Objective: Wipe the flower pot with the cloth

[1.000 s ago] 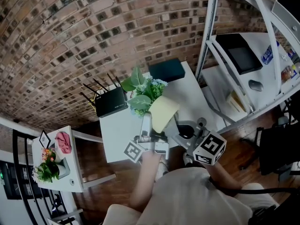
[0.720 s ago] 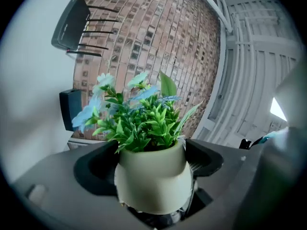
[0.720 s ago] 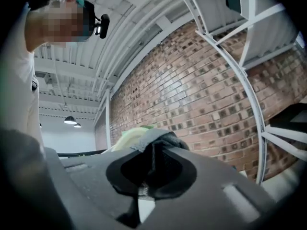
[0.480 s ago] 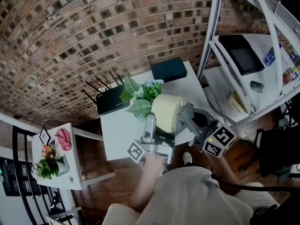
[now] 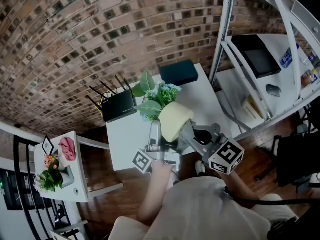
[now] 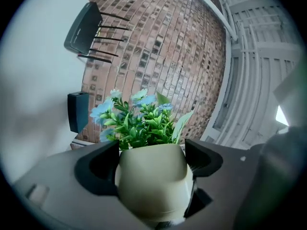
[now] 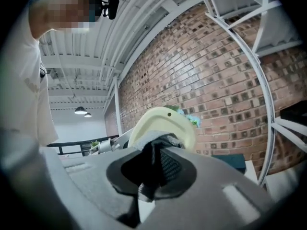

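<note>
A cream flower pot (image 5: 173,120) with green leaves and blue flowers (image 5: 157,97) hangs tilted above the white table (image 5: 125,140). My left gripper (image 5: 161,136) grips its sides, and the jaws are closing tighter on it. In the left gripper view the flower pot (image 6: 152,178) fills the gap between the jaws of the left gripper (image 6: 153,158). My right gripper (image 5: 189,135) comes in from the right, shut on a bunched grey cloth (image 7: 160,159). In the right gripper view that cloth presses against the base of the flower pot (image 7: 163,122) at the tips of the right gripper (image 7: 154,169).
A black router (image 5: 119,108) and a dark box (image 5: 178,73) lie at the back of the table. A white metal rack (image 5: 226,44) stands at the right. A small side table (image 5: 80,194) at the left carries another plant (image 5: 50,179) and a pink cloth (image 5: 67,151).
The right gripper swung out to the right with the cloth, then came back to the left against the pot. The pot rolled a little in the left gripper.
</note>
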The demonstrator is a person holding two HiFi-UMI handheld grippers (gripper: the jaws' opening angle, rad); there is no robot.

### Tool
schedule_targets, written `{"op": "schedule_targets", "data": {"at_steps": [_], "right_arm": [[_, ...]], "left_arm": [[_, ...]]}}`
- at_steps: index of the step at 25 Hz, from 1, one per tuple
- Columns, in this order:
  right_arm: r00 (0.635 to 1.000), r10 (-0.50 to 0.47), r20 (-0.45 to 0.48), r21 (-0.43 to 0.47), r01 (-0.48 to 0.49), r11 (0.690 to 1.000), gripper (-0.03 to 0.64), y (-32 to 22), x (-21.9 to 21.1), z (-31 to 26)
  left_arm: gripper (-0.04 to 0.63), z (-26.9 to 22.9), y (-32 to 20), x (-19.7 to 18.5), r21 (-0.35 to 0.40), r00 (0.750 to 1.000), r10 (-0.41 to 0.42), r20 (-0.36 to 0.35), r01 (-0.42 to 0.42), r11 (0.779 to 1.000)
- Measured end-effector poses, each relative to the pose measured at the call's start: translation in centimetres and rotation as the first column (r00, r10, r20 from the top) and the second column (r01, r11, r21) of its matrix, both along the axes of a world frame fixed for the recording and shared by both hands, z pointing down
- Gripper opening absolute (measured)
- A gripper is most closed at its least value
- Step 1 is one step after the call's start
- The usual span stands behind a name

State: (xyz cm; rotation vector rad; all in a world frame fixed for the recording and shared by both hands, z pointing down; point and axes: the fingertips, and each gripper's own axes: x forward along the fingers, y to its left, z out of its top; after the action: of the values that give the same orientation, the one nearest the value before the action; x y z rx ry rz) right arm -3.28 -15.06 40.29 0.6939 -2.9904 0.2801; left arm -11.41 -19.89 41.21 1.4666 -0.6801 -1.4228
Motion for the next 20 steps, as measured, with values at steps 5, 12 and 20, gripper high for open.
{"op": "schedule_targets", "data": {"at_steps": [5,12,20], "right_arm": [[0.999,-0.016,-0.031,0.007,0.016,1.0,0.003,0.0,0.0,-0.1],[0.996,-0.069,-0.064,-0.023,0.067,0.997,0.003,0.6,-0.7,1.4],[0.986,-0.125,-0.108,-0.054,0.12,0.991,0.003,1.6,-1.8,2.2]], "left_arm": [[0.453,-0.2,0.0,0.0,0.01,0.998,-0.01,0.059,0.009,1.0],[0.451,0.6,0.2,-0.6,-0.013,1.0,-0.025,-0.017,0.025,1.0],[0.451,1.5,0.1,-1.1,-0.023,0.999,-0.042,-0.03,0.042,0.999]]}}
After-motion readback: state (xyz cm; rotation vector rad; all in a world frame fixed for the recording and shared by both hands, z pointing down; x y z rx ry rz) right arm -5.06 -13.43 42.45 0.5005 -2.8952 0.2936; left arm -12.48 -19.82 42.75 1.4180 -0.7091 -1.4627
